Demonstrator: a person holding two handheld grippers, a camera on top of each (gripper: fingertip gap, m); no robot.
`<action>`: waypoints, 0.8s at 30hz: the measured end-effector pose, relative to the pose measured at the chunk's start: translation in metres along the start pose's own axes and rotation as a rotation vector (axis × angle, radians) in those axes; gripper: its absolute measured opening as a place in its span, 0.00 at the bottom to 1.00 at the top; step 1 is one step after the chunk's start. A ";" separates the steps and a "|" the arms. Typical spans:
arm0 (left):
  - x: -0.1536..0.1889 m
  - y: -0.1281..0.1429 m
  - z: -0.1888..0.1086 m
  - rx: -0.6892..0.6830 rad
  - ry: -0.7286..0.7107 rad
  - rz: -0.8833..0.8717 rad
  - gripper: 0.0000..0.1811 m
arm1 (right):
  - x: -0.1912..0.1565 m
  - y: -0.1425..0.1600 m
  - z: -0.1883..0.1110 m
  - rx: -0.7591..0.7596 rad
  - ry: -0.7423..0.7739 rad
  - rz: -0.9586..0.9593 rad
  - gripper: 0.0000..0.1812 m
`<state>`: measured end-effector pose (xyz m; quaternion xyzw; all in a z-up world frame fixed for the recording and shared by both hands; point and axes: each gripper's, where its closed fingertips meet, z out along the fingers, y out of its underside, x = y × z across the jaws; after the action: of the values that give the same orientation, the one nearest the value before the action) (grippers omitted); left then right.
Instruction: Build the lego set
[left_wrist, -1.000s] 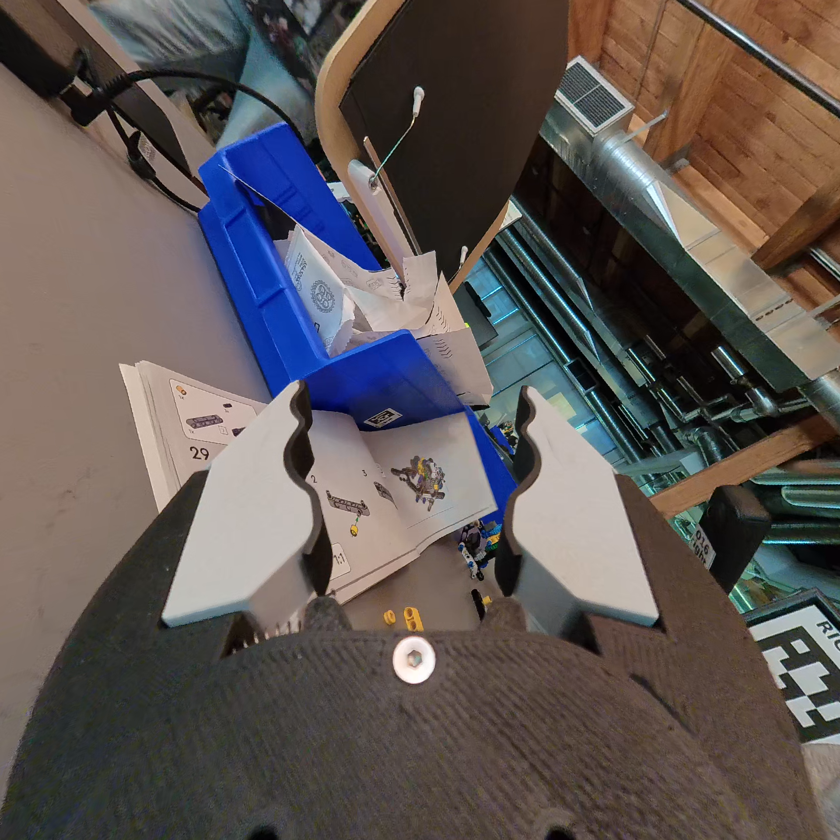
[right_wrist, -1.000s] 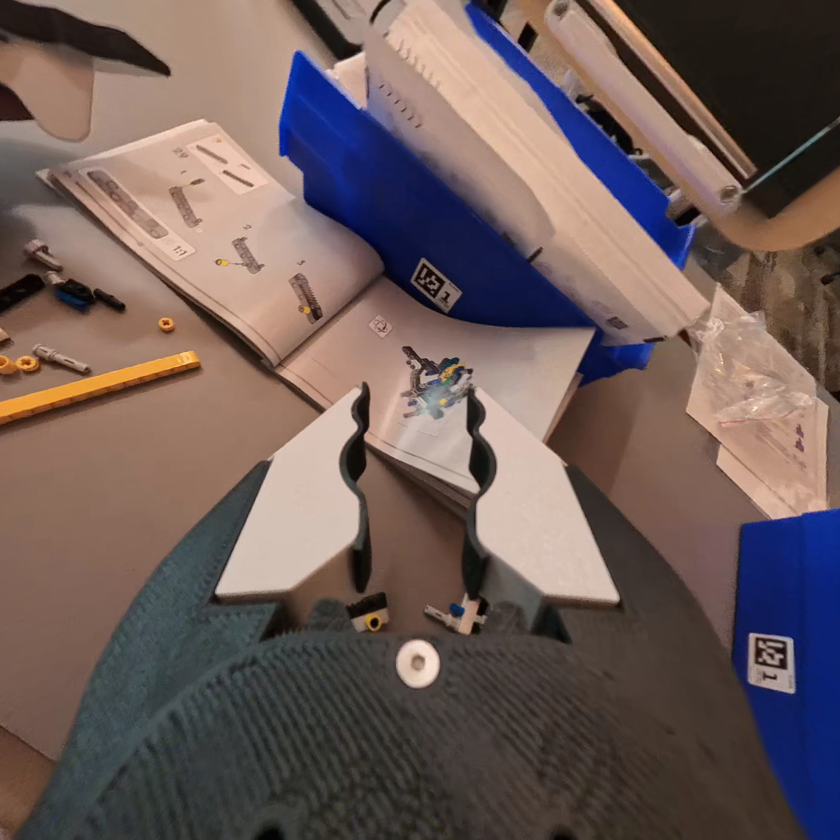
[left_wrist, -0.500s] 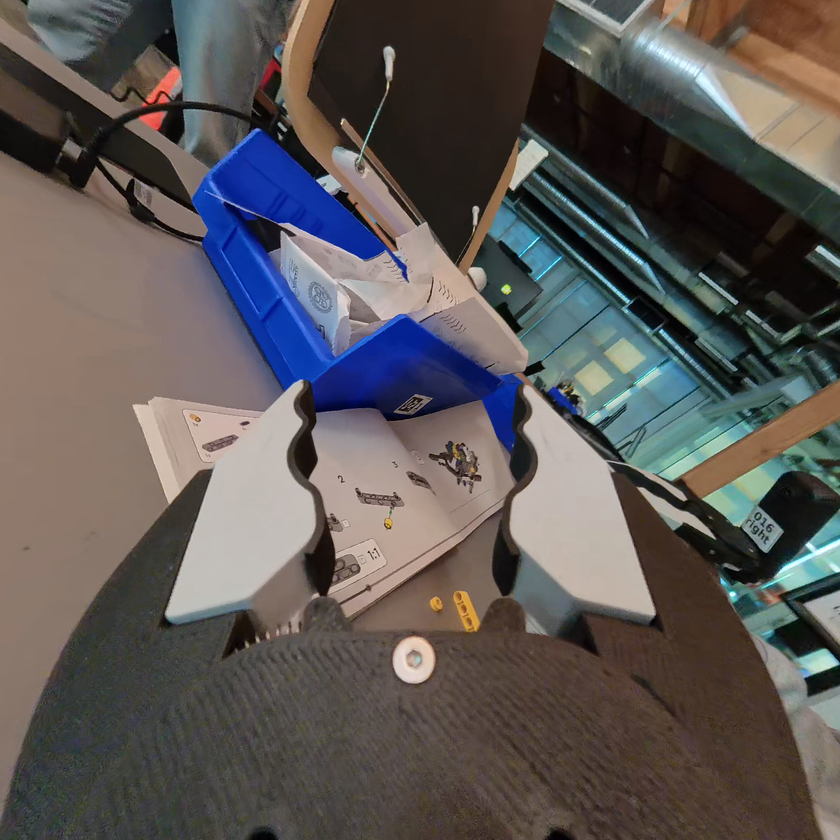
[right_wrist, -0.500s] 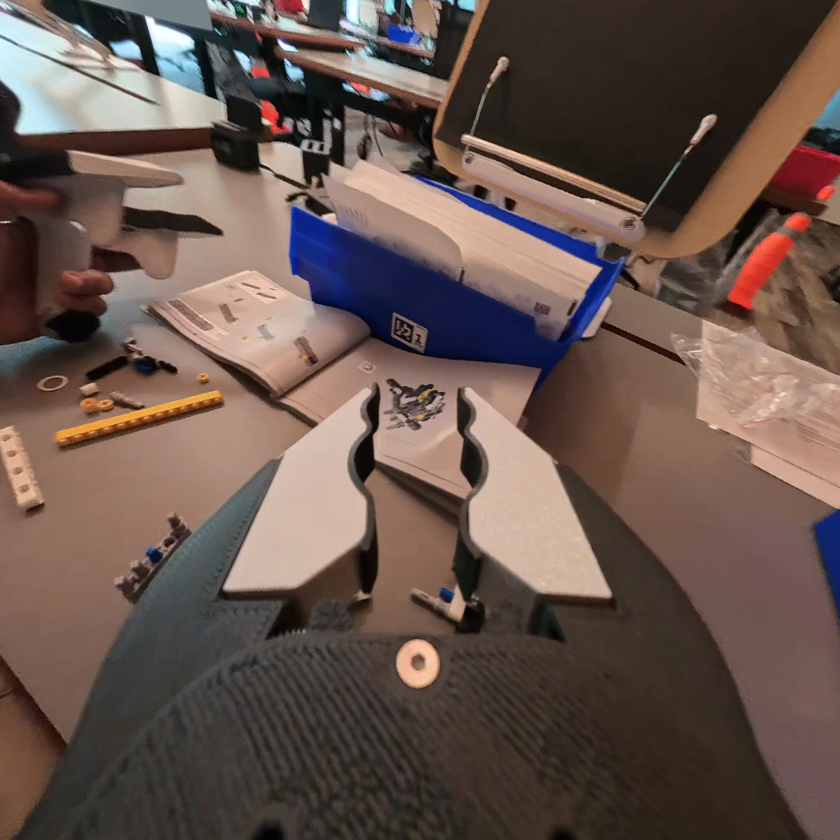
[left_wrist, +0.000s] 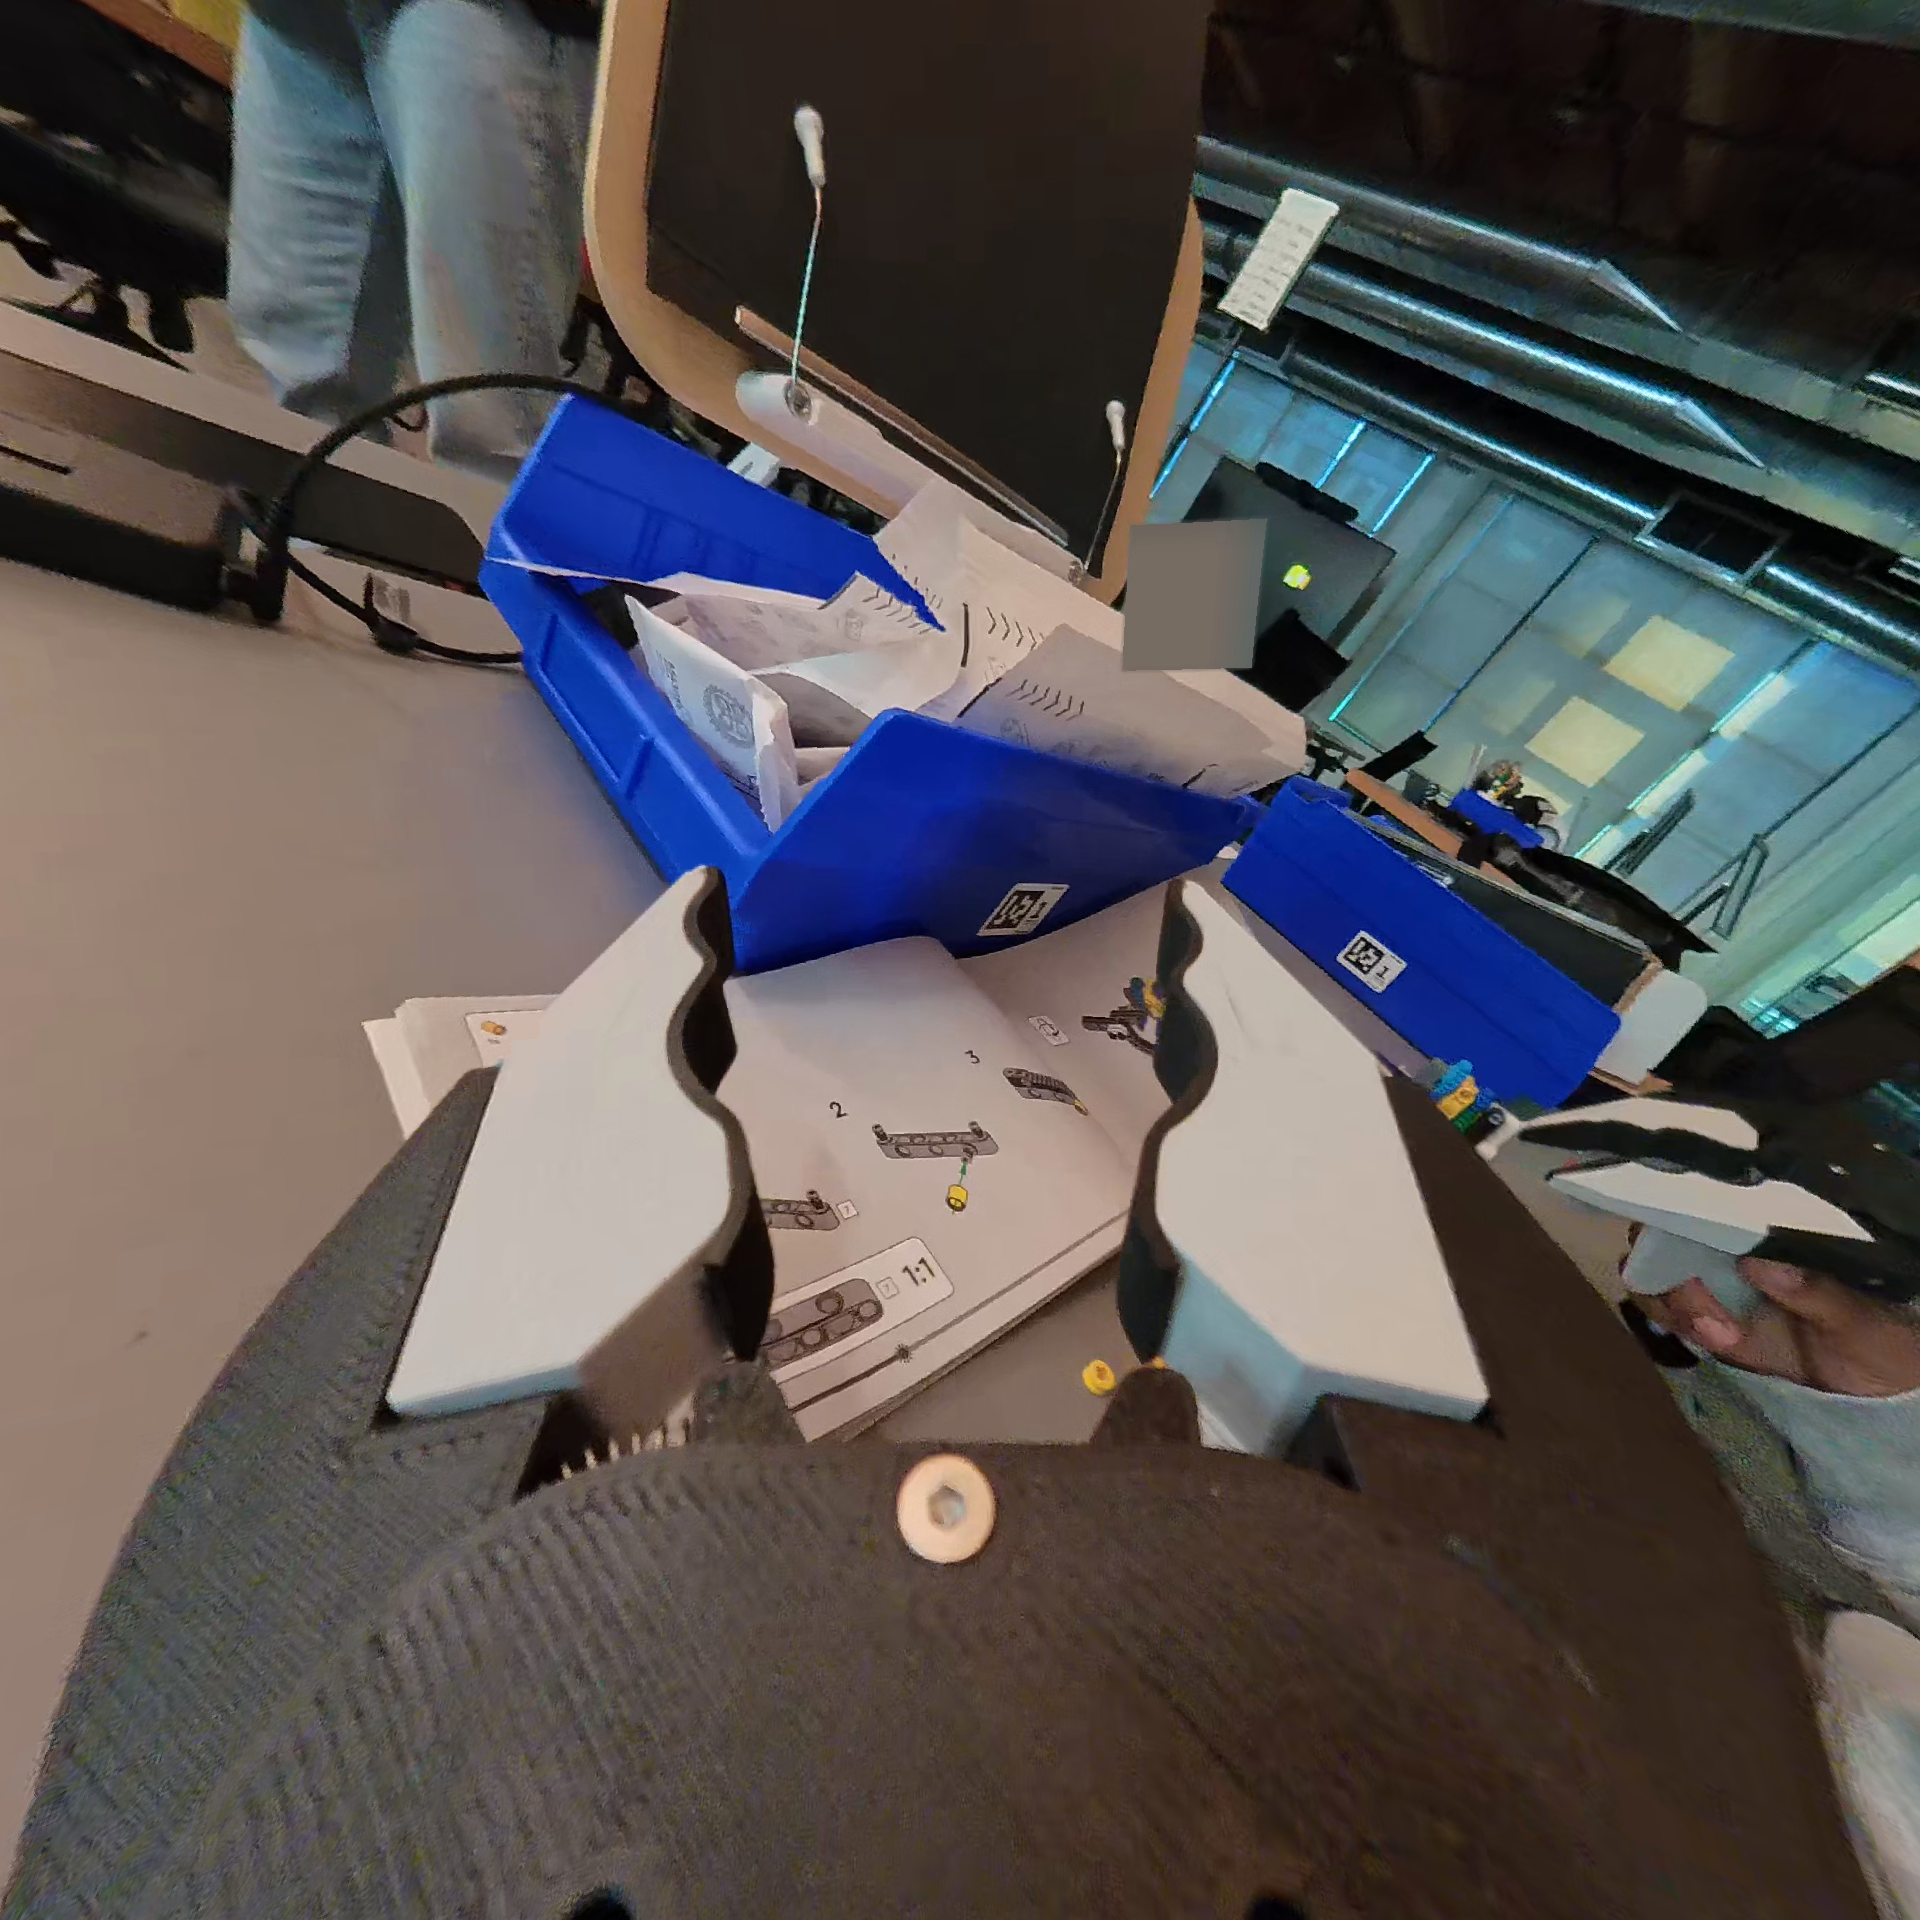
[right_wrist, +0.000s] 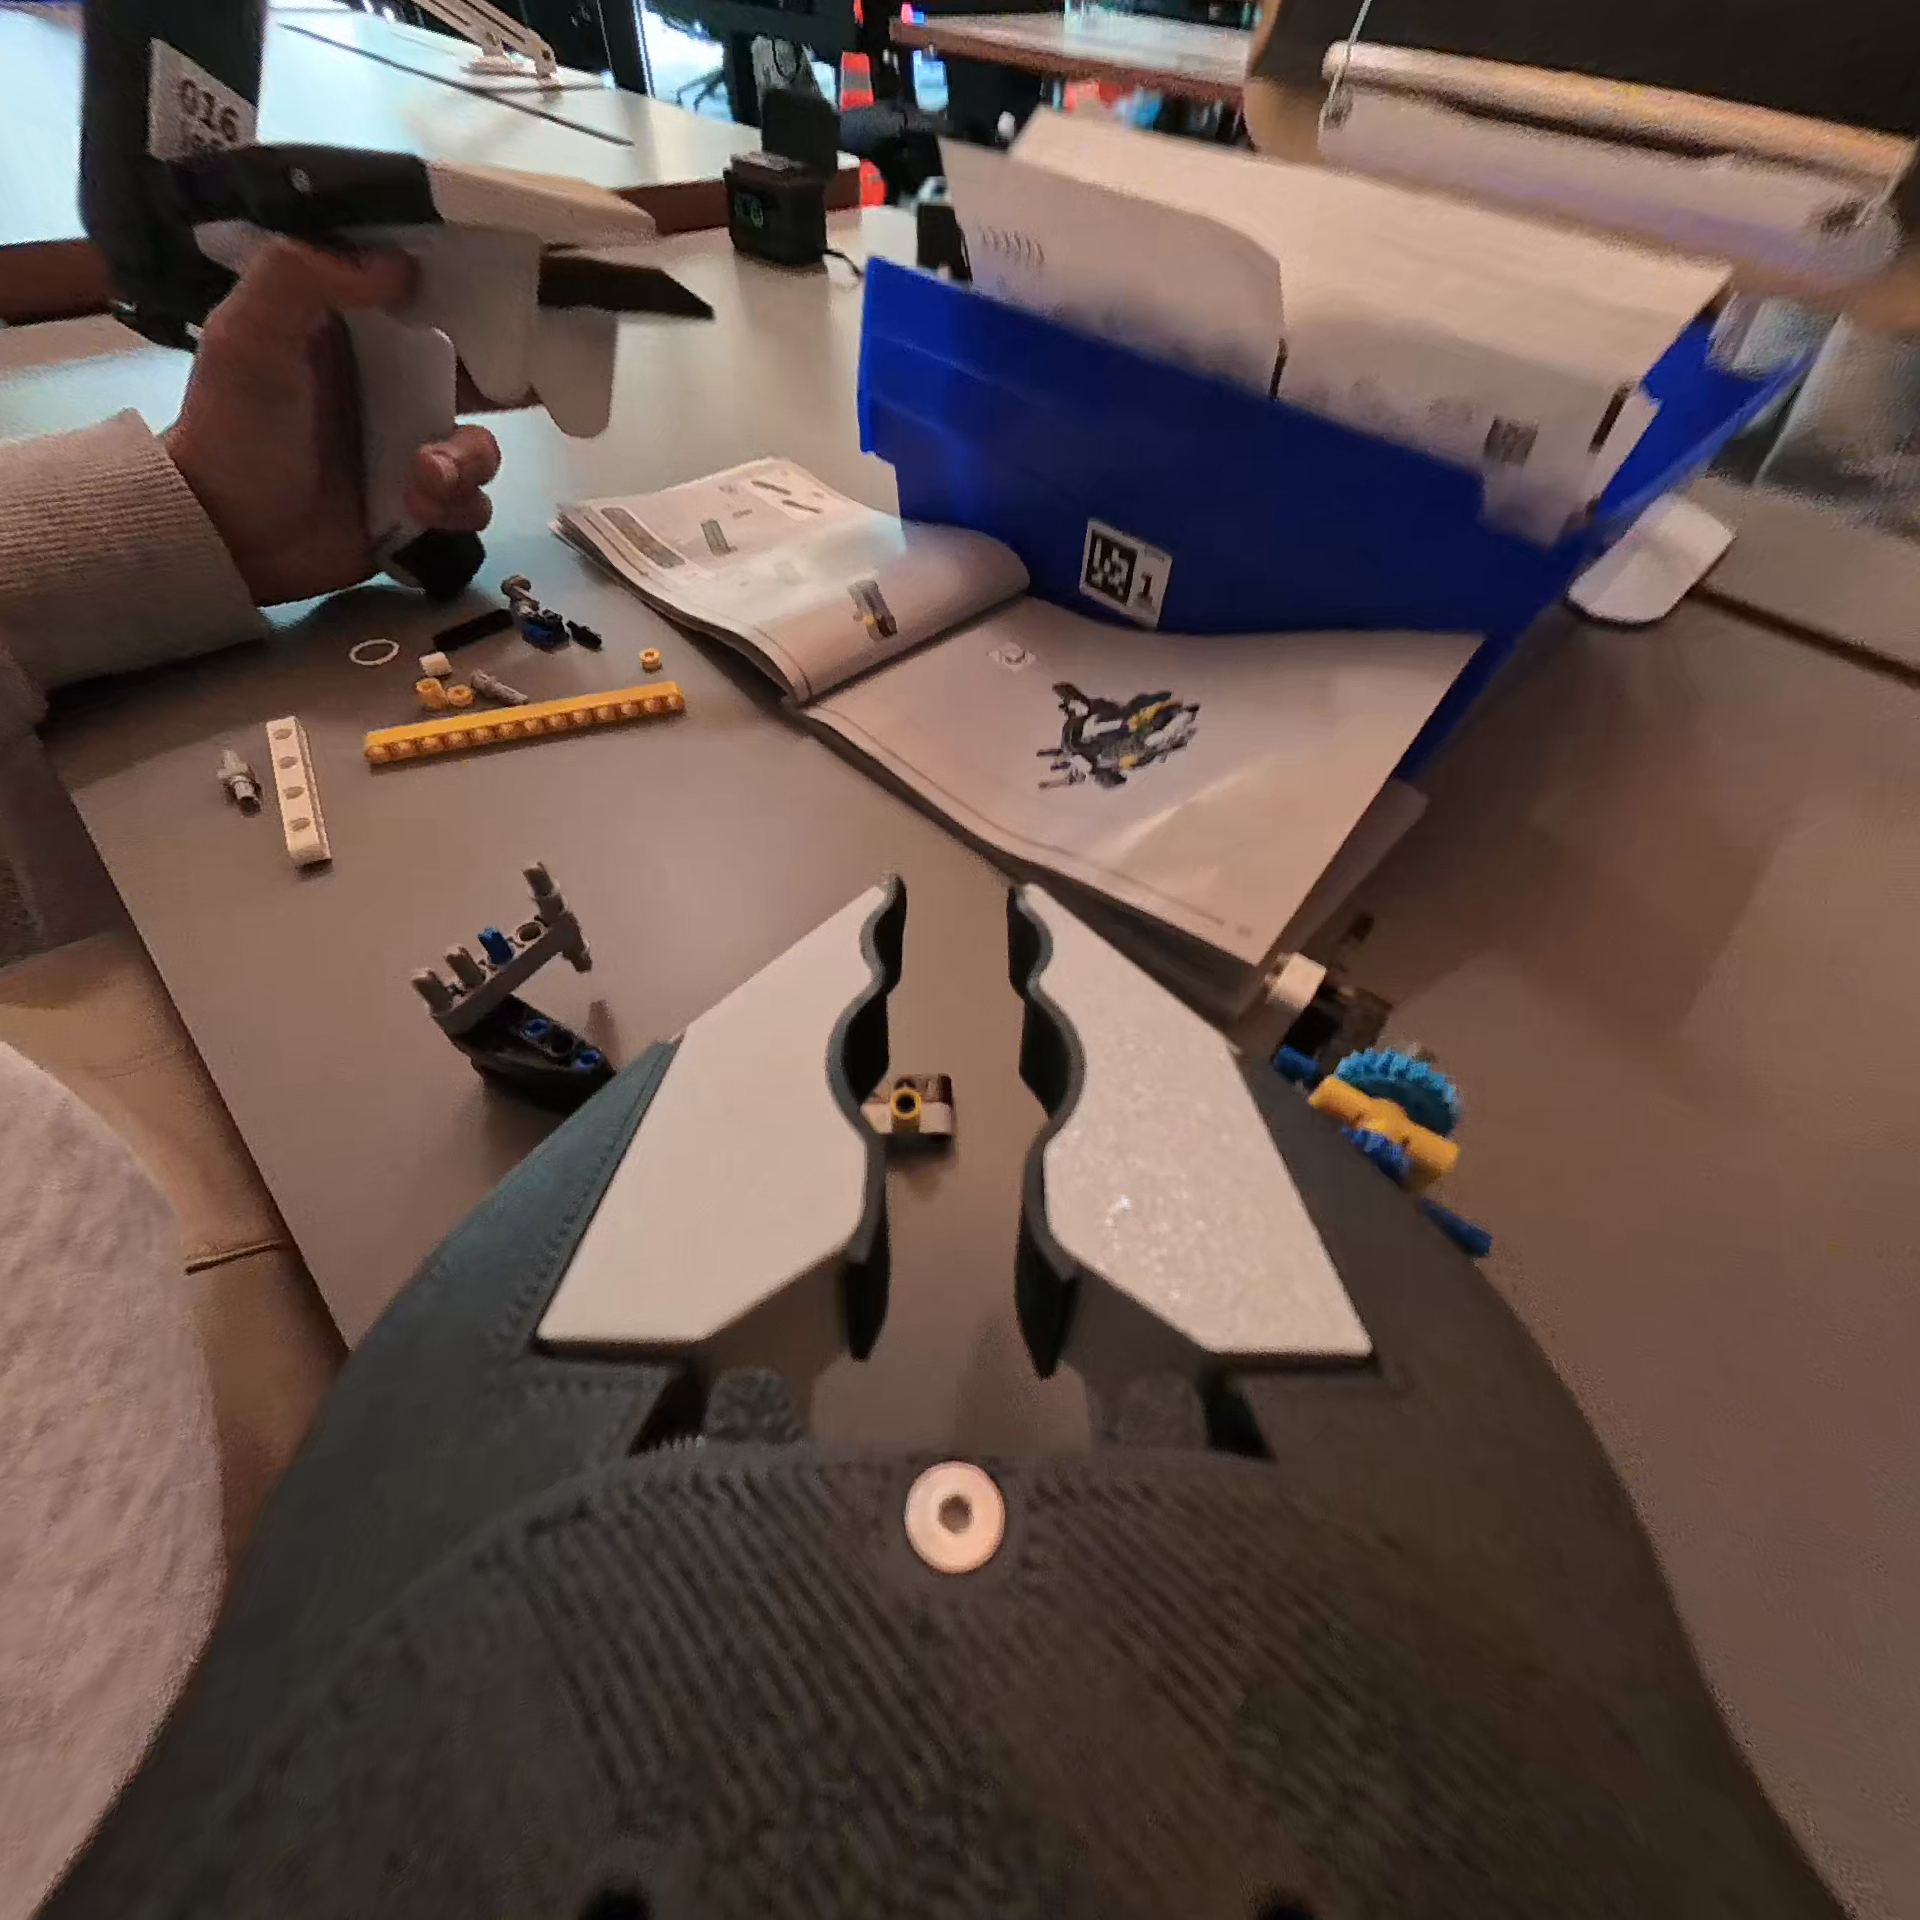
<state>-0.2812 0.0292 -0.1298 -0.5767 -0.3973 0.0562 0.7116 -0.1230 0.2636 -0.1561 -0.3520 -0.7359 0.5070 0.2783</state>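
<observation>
My left gripper (left_wrist: 945, 935) is open and empty, held above the open instruction booklet (left_wrist: 935, 1122). It also shows in the right wrist view (right_wrist: 623, 291), in a hand at the far left. My right gripper (right_wrist: 956, 904) is open with a narrow gap and empty, above the table. A small grey piece with a yellow pin (right_wrist: 909, 1107) lies on the table, seen between its fingers. A grey and black sub-assembly (right_wrist: 509, 987) stands to its left. A blue gear on a yellow piece (right_wrist: 1387, 1117) lies to its right. A long yellow beam (right_wrist: 525, 720) and a white beam (right_wrist: 296, 790) lie farther left.
A blue bin (right_wrist: 1143, 457) stuffed with paper stands behind the booklet (right_wrist: 1143, 769). A second blue bin (left_wrist: 1423, 966) is to its right. Small pins and bushes (right_wrist: 488, 665) are scattered near the hand. A black board on a stand (left_wrist: 914, 239) rises behind the bin. A cable (left_wrist: 343, 457) runs at the far left. My right fingertips sit around 30 cm from my left ones. The long yellow beam (right_wrist: 525, 720) is about 15 cm from my left fingertips.
My right gripper has drawn back from the booklet, its jaws a little closer, and more loose pieces now show. My left gripper has tipped down towards the booklet and stays open.
</observation>
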 end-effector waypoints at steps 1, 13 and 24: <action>0.000 -0.001 0.000 0.004 -0.003 0.002 0.45 | 0.002 0.004 0.002 -0.023 -0.006 0.028 0.11; 0.002 -0.001 -0.001 0.003 0.020 0.003 0.45 | -0.007 0.047 0.002 -0.314 -0.136 0.149 0.12; 0.011 -0.002 0.001 -0.013 0.019 0.065 0.44 | -0.012 0.062 0.006 -0.389 -0.135 0.143 0.11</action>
<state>-0.2750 0.0351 -0.1228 -0.5944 -0.3719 0.0714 0.7094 -0.1062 0.2656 -0.2173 -0.4157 -0.8099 0.3966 0.1184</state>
